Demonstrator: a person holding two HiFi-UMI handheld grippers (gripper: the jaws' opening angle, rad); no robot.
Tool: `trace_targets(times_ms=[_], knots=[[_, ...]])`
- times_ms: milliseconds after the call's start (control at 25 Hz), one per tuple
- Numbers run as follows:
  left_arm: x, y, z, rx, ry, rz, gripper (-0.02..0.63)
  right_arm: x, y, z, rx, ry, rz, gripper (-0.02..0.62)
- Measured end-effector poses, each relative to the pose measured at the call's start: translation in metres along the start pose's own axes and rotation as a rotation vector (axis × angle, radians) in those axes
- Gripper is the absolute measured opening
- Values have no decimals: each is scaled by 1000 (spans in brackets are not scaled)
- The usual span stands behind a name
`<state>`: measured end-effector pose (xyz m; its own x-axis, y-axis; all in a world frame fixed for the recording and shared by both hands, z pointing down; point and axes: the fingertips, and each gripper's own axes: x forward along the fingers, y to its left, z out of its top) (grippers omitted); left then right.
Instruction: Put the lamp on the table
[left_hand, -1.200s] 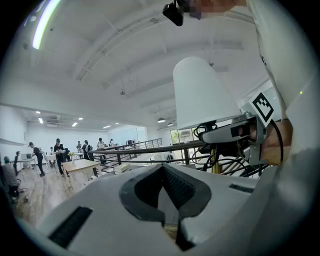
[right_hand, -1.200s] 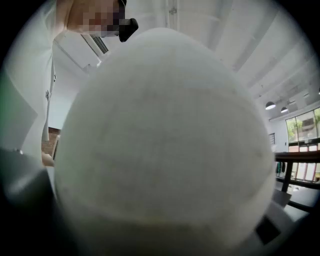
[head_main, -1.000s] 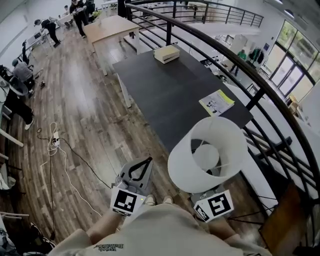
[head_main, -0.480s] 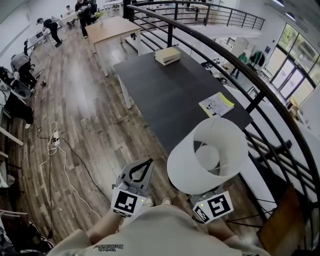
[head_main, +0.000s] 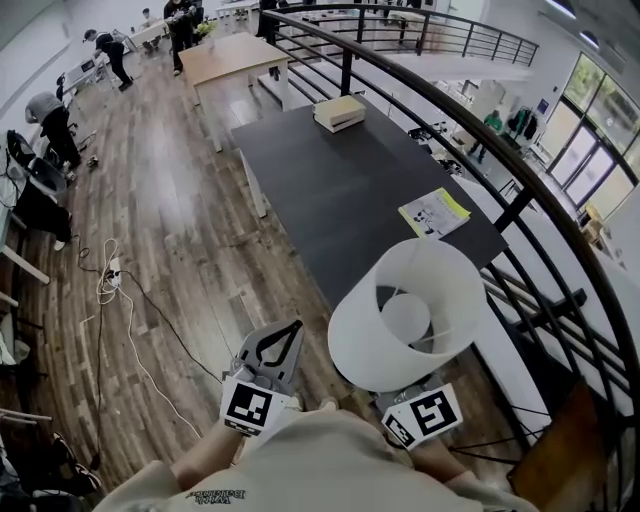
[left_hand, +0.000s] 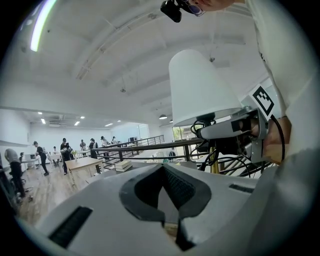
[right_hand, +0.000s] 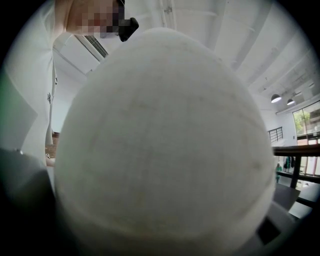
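I count one lamp (head_main: 405, 315), with one white shade, riding on my right tool (left_hand: 209, 131). Tools: two, with the left tool (head_main: 290, 330) alongside. Marker cubes (head_main: 248, 405): two, one per tool. Benches I can tell apart: two, one dark bench (head_main: 340, 190) and one pale wooden bench (head_main: 230, 55) beyond its far end. The dark bench carries two things: one pale boxy stack (head_main: 338, 112) at the far edge and one yellow-and-white leaflet (head_main: 434, 212) by the right edge, towards the near corner. One white cable (head_main: 110, 285) lies on the floor off the left edge. People (head_main: 45, 108): at least four beyond the far left corner; the farthest are too small to count.
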<state>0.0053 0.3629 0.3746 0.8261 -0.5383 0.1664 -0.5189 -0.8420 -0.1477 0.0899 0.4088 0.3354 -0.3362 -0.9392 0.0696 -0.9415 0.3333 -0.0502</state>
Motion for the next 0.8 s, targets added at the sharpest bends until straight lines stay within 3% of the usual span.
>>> trace_targets(times_ms=[800], knots=[[19, -13, -3, 18, -16, 120, 5, 0, -26, -10, 4, -36, 114, 133]])
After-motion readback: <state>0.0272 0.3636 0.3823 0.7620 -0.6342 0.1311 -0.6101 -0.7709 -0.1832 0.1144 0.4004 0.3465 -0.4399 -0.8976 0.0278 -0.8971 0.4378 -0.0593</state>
